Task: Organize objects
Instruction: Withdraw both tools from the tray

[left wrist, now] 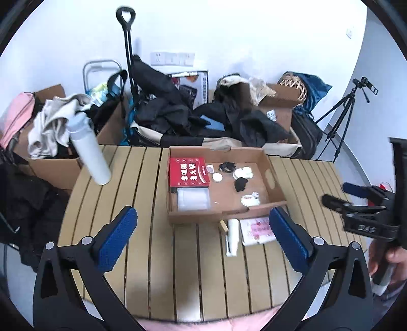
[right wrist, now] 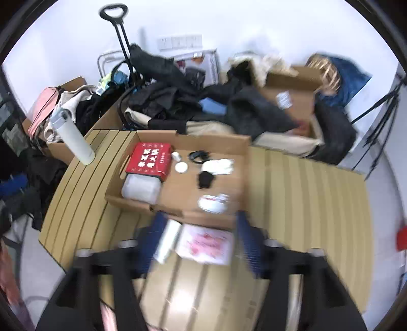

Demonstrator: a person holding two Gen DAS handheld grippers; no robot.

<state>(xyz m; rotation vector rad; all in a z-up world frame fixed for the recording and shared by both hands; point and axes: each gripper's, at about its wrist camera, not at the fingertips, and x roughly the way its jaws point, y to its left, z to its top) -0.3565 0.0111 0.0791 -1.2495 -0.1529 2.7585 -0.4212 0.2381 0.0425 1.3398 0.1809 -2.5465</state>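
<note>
An open cardboard tray point(left wrist: 203, 216) point(right wrist: 132, 203) sits on the slatted wooden table point(left wrist: 127, 191). In it lie a red box point(left wrist: 189, 171) point(right wrist: 150, 160), a clear plastic case point(left wrist: 193, 198) point(right wrist: 141, 189), white round lids and small black items. In front of the tray lie a white tube point(left wrist: 232, 235) point(right wrist: 169, 240) and a pink packet point(left wrist: 257, 230) point(right wrist: 206, 243). My left gripper point(left wrist: 203, 239) hangs open above the table with nothing held. My right gripper point(right wrist: 202, 236) point(left wrist: 338, 193) is blurred and open over the tube and packet, not touching them.
A white bottle point(left wrist: 89, 150) point(right wrist: 73, 137) stands at the table's far left edge. Behind the table are cardboard boxes, piled dark clothes point(left wrist: 165, 107), a trolley handle point(left wrist: 126, 15) and a tripod point(left wrist: 340, 119). A person's hand point(left wrist: 381, 257) holds the right gripper.
</note>
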